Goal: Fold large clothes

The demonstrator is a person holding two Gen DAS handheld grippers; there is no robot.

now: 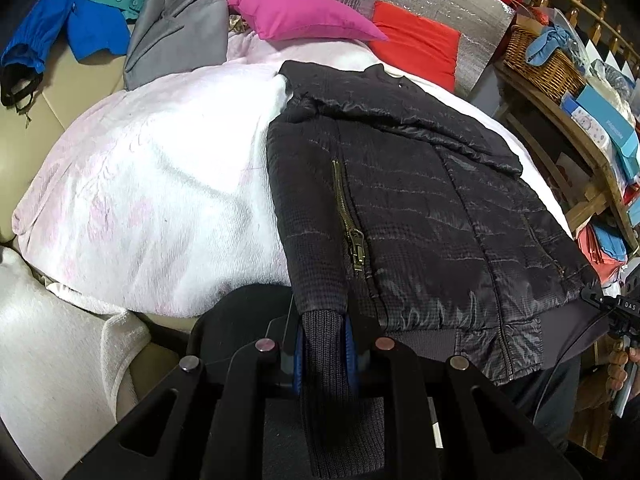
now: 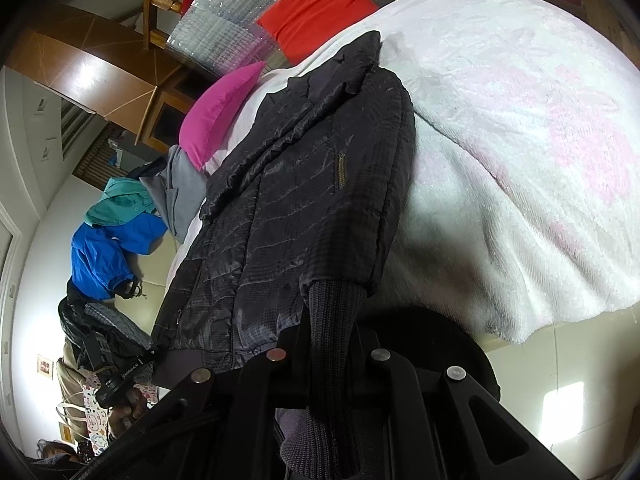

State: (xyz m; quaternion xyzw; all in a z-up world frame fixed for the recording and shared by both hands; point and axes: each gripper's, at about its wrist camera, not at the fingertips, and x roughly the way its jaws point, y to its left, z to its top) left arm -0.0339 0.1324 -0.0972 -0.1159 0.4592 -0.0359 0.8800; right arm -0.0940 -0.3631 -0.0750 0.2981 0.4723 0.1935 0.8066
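A black quilted jacket (image 1: 420, 208) lies spread on a white and pink blanket (image 1: 160, 184), collar toward the pillows. At the near edge, my left gripper (image 1: 324, 332) is shut on a ribbed knit cuff (image 1: 324, 360) of one sleeve. The right gripper (image 1: 600, 300) shows at the jacket's far right corner, held by a hand. In the right wrist view the jacket (image 2: 288, 200) runs up the picture, and my right gripper (image 2: 332, 332) is shut on a ribbed cuff (image 2: 332, 304). The left gripper (image 2: 132, 364) sits at the lower left, by the hem.
A magenta pillow (image 1: 304, 16) and a red cushion (image 1: 416, 48) lie at the head of the bed against a silver mat. Grey, teal and blue clothes (image 1: 80, 24) are piled at the far left. A wooden shelf with a wicker basket (image 1: 540, 60) stands on the right.
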